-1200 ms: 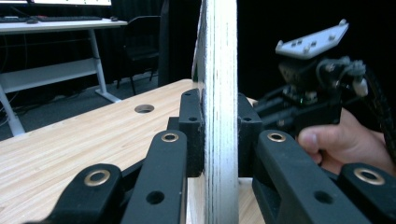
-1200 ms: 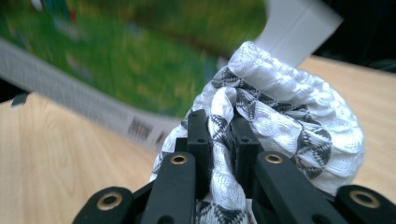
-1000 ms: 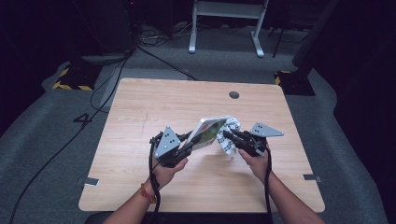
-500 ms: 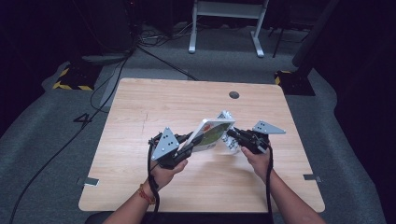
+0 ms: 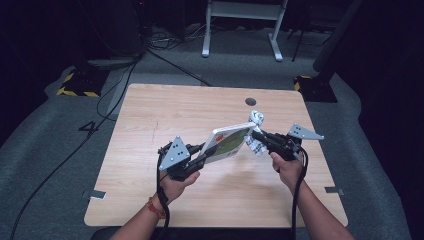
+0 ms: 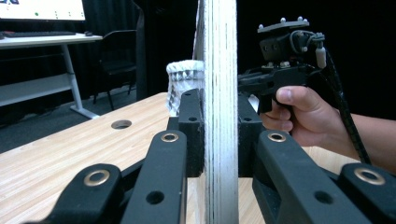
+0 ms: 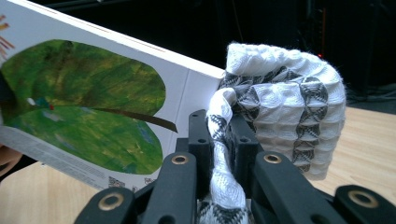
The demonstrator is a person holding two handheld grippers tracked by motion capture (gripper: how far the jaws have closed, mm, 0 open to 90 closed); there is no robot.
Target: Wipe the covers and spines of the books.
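High view: I hold the book (image 5: pixel 228 143) tilted above the table (image 5: pixel 150 130) w/ left gripper (image 5: pixel 199 159); right gripper (image 5: pixel 256 136) w/ cloth (image 5: pixel 257 120) at its far edge. Best keep book steady, wipe w/ light strokes. Left gripper view: jaws clamped on book edge (image 6: pixel 219 93). Right gripper view: jaws pinching cloth (image 7: pixel 280 112), touching the cover.

cloth (image 5: pixel 256 120) up over book (image 5: pixel 227 142) edge | maybe rubbing
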